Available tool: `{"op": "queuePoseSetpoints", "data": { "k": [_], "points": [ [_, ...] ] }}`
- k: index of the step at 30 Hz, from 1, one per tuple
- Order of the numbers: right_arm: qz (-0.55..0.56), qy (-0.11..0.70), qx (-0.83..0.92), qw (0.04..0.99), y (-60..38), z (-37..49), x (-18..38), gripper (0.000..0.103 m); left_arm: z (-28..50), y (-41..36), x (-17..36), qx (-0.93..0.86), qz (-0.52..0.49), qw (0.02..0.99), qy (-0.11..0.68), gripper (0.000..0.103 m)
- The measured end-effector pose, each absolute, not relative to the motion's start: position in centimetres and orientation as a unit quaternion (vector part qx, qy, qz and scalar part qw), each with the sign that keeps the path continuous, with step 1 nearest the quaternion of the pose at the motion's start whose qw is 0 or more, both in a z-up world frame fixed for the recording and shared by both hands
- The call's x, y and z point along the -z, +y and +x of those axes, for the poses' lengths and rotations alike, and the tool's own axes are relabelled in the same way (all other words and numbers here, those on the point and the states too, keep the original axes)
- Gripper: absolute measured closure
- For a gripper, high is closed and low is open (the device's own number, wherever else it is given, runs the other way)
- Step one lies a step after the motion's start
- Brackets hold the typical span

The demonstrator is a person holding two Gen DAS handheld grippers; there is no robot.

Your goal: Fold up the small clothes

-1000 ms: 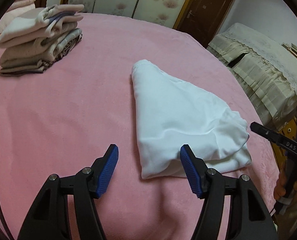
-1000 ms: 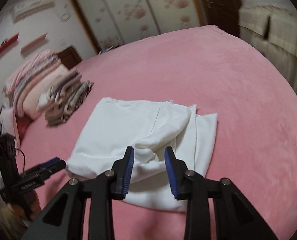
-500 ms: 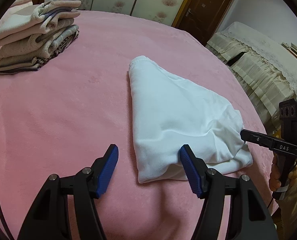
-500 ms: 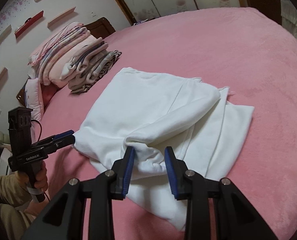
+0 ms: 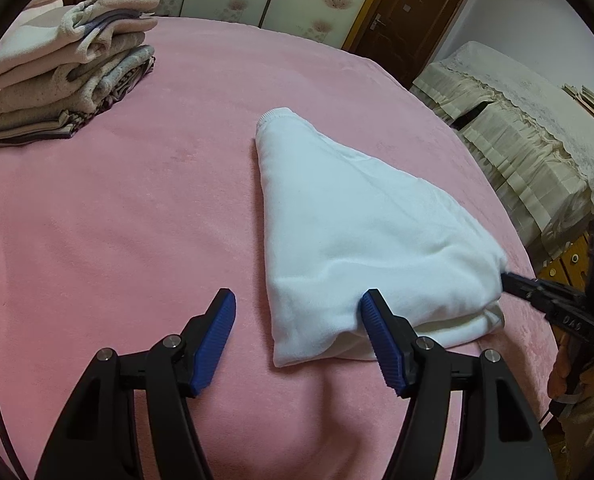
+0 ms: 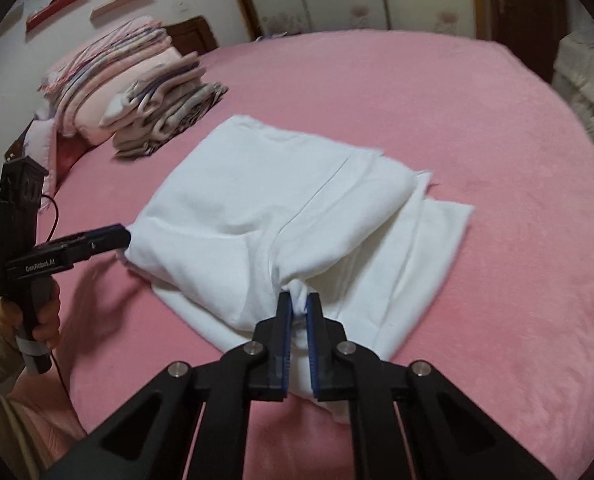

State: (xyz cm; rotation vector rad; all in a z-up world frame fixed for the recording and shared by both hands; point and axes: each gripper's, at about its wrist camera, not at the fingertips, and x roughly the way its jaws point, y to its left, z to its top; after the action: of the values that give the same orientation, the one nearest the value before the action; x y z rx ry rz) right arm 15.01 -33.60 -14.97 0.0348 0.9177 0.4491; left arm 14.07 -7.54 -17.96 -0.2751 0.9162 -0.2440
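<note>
A white garment (image 5: pixel 361 232) lies partly folded on the pink bed (image 5: pixel 137 208); it also shows in the right wrist view (image 6: pixel 265 208). My left gripper (image 5: pixel 297 316) is open, with its jaws wide apart over the garment's near corner, its right pad resting on the cloth. From the right wrist view my left gripper (image 6: pixel 117 236) touches the garment's left corner. My right gripper (image 6: pixel 299 308) is shut on a pinched fold of the garment's near edge. In the left wrist view my right gripper (image 5: pixel 513 280) shows at the garment's right corner.
A stack of folded clothes (image 5: pixel 65 80) sits at the far left of the bed; it also shows in the right wrist view (image 6: pixel 165 116), beside a pile of pink bedding (image 6: pixel 109 68). A cloth-covered piece of furniture (image 5: pixel 529 120) stands beyond the bed's right edge.
My right gripper closed from slightly apart onto the garment's fold and lifted that edge a little. My left gripper stayed open at the near corner.
</note>
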Motion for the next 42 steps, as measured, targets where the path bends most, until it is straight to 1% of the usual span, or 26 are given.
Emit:
{"op": "queuePoseSetpoints", "data": {
  "k": [4,7,10,14,15,16,18,22,27,29,30,31,33,34,38,41,42],
  "points": [
    [0.024,0.419,-0.184,0.889,-34.1,13.4,13.6,0.097,14.1,-7.8,18.1,0.130,-0.121,0.877,0.447,0.037],
    [0.024,0.452,-0.161,0.877,-34.3,13.2,15.6,0.097,14.2,-8.0,18.5,0.138,-0.112,0.870,0.459,0.032],
    [0.037,0.467,-0.150,0.871,-34.9,12.7,16.8,0.097,14.0,-8.0,18.7,0.143,-0.108,0.866,0.467,0.032],
    [0.041,0.438,-0.139,0.887,-34.8,11.8,15.0,0.097,13.9,-7.6,18.5,0.145,-0.107,0.867,0.465,0.032],
    [0.039,0.429,-0.134,0.892,-34.8,11.4,14.5,0.097,14.0,-7.4,18.5,0.145,-0.108,0.867,0.465,0.032],
    [0.035,0.423,-0.124,0.897,-35.0,11.1,14.2,0.103,14.0,-7.4,18.4,0.143,-0.107,0.868,0.464,0.032],
    [0.035,0.419,-0.101,0.902,-35.5,10.7,14.2,0.103,13.9,-7.3,18.6,0.142,-0.108,0.867,0.466,0.032],
    [0.067,0.467,-0.066,0.879,-38.6,10.5,17.0,0.103,13.7,-7.2,19.0,0.140,-0.114,0.864,0.471,0.032],
    [0.106,0.459,-0.076,0.879,-38.5,10.5,16.3,0.102,13.6,-7.5,18.7,0.138,-0.110,0.865,0.470,0.032],
    [0.133,0.450,-0.107,0.877,-37.8,11.0,15.4,0.098,13.5,-7.6,18.7,0.138,-0.111,0.864,0.471,0.032],
    [0.138,0.446,-0.117,0.876,-37.7,11.0,15.2,0.089,13.5,-7.6,18.6,0.138,-0.111,0.864,0.471,0.032],
    [0.137,0.442,-0.127,0.878,-37.1,11.2,14.9,0.075,13.5,-7.6,18.7,0.138,-0.111,0.864,0.471,0.032],
    [0.116,0.435,-0.131,0.883,-35.9,11.6,14.8,0.061,13.5,-7.5,18.7,0.139,-0.110,0.864,0.471,0.032],
    [0.101,0.437,-0.135,0.884,-35.2,12.0,15.0,0.061,13.5,-7.5,18.7,0.139,-0.111,0.864,0.471,0.032],
    [0.088,0.459,-0.149,0.871,-34.1,13.7,17.0,0.061,13.5,-7.4,18.7,0.138,-0.113,0.863,0.472,0.032],
    [0.110,0.463,-0.160,0.865,-34.6,14.1,17.6,0.072,13.4,-7.4,18.5,0.139,-0.115,0.863,0.471,0.032],
    [0.117,0.454,-0.165,0.868,-34.8,13.8,17.3,0.082,13.4,-7.4,18.5,0.140,-0.114,0.864,0.470,0.032]
  ]
}}
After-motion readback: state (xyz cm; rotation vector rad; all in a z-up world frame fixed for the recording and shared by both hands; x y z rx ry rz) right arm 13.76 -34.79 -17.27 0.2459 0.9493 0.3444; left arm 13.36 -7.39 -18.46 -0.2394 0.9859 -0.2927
